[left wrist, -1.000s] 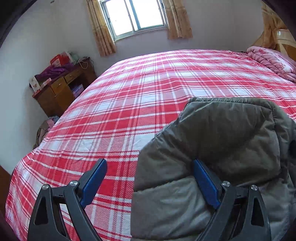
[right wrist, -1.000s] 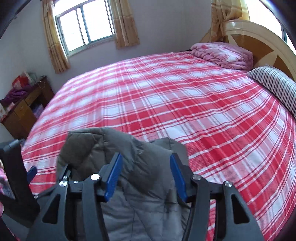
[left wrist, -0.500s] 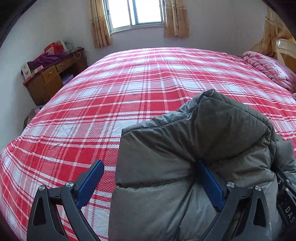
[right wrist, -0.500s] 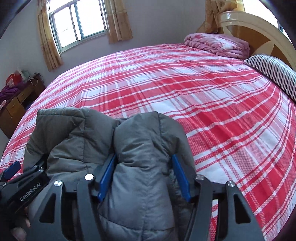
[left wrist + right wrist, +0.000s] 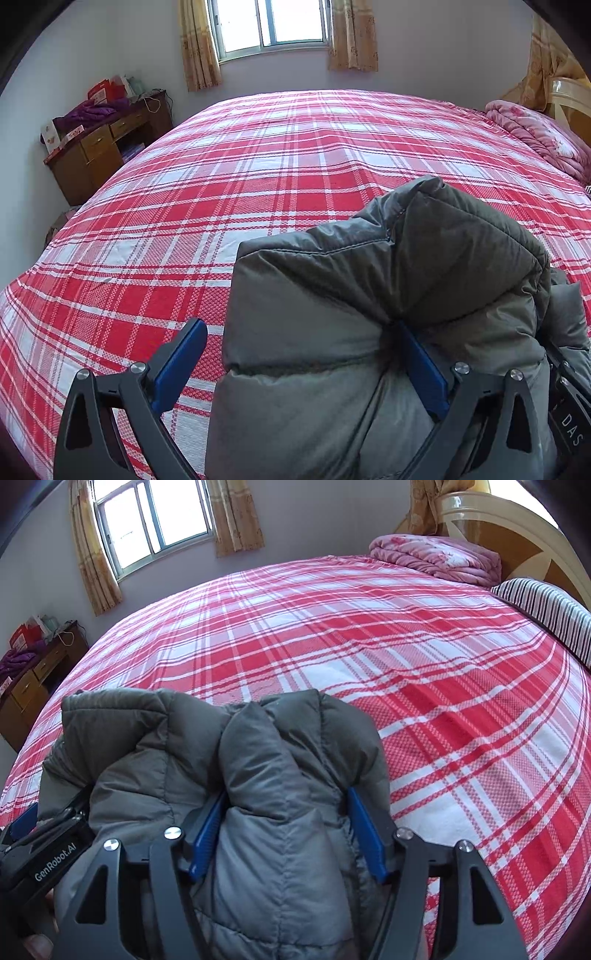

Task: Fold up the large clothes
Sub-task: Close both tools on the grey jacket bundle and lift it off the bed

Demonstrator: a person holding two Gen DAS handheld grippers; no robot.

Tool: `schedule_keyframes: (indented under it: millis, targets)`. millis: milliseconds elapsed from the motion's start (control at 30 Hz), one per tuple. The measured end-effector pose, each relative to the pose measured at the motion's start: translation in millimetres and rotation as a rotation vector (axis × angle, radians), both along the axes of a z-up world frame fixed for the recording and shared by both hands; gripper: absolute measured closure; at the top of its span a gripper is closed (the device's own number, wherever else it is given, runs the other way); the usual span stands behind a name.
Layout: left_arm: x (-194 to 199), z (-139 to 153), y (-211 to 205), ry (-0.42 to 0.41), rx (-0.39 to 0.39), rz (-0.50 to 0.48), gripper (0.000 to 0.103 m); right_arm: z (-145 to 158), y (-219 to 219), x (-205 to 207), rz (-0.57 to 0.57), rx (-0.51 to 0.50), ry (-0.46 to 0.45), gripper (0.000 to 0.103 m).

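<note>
A bulky grey padded jacket (image 5: 388,325) is bunched up over the near edge of the bed (image 5: 258,177), which is covered in a red and white plaid sheet. In the left wrist view the jacket fills the frame from 3 to 6 o'clock. The left hand-held gripper (image 5: 299,369) has its blue fingers (image 5: 177,365) spread wide: the right-side finger is pressed into a fold of the jacket, while the left-side finger stands clear of the fabric over the sheet, so nothing is clamped. In the right wrist view the jacket (image 5: 229,775) sits from 6 to 9 o'clock, and the right hand-held gripper (image 5: 286,834) has a thick roll of it between its fingers (image 5: 364,834), both pads touching the fabric, squeezing that fold. The body of the other gripper shows at 8 o'clock there, right against the jacket. A folded pink quilt (image 5: 436,554) lies at 1 o'clock near the headboard (image 5: 517,535), with a striped pillow (image 5: 546,609) at 2 o'clock. A wooden desk (image 5: 99,147) piled with things stands at 10 o'clock beside the bed, under a curtained window (image 5: 273,26) at 12 o'clock.
</note>
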State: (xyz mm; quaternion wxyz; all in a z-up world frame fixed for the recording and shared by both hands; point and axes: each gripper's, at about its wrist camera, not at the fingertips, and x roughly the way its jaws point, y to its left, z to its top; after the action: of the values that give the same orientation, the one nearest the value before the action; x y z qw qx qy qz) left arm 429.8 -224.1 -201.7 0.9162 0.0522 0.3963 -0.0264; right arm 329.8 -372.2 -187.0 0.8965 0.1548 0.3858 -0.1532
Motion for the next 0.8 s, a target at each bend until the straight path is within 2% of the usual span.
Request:
schedule_keyframes:
  millis: [633, 733, 800]
  targets:
    - [4, -2, -2, 0.035, 0.01, -0.012, 0.003, -8, -3, 2, -0.003, 0.013, 0.02, 0.032]
    - [-7, 8, 1, 0.058, 0.02, -0.053, 0.003, -4, -1, 5, 0.011, 0.001, 0.038, 0.032]
    - [-24, 16, 11, 0.059, -0.007, -0.08, 0.003, 1, -2, 0, 0.025, 0.009, 0.036, 0.03]
